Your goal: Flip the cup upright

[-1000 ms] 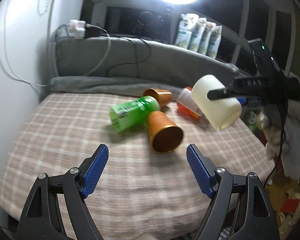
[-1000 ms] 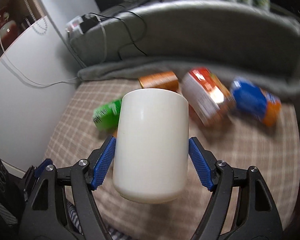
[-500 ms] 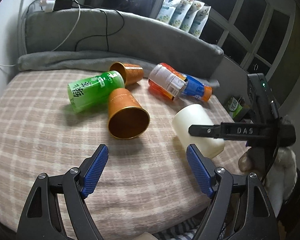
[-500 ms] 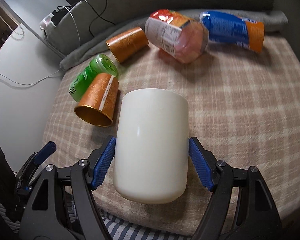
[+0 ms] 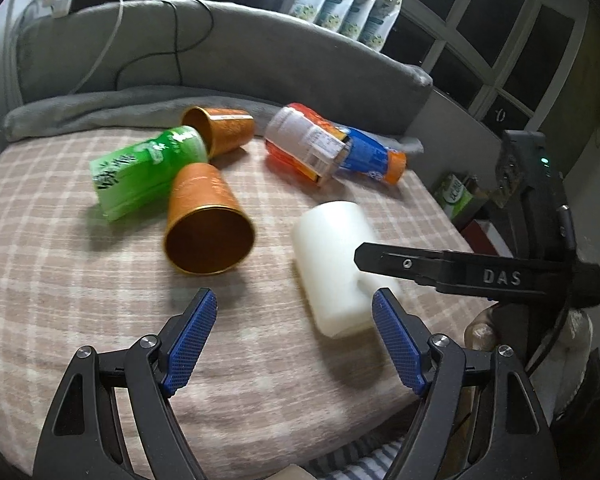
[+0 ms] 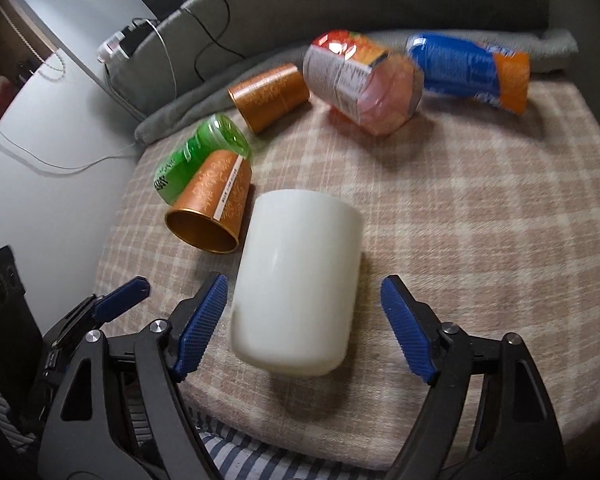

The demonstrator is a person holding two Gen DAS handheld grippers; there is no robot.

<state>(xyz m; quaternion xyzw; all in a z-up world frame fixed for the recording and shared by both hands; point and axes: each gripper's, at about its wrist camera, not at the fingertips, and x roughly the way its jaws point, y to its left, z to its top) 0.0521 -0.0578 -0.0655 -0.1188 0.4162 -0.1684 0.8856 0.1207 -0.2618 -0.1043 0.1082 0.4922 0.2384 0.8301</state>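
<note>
Right gripper [image 6: 304, 280]: black arms, bumpy blue pads [image 6: 202, 320], jaws spread wide and gripping nothing. Between those jaws, a smooth white cup [image 6: 300, 248], round like a tube, plain and shiny. Leans a bit toward the left jaw, with its flat closed end pointing away from the gripper. Looks to touch the left pad, or nearly so, and stands clear of the right pad. A little blurry, so hard to tell how the cup rests on the soft cloth [image 6: 480, 220]. Inside of the cup not in sight.

Left gripper [image 5: 294, 294]: same black arms and blue pads, jaws wide open, nothing between them but cloth. White cup just ahead of its right jaw.

Cloth fuzzy, with pink-brown and cream squares.

Straight ahead of the left jaw, a shiny copper cup [image 5: 204, 208] on its side, wide round mouth facing the gripper, empty inside. Touching it behind, a green plastic bottle [image 5: 140, 168], also lying down. Further ahead, a second copper cup [image 5: 224, 130] on its side. Ahead of the right jaw, a see-through bottle with an orange-red label [image 5: 304, 144] and a blue one with an orange end [image 5: 372, 156], both lying down. Behind everything, a thick grey blanket [image 5: 100, 108]
</note>
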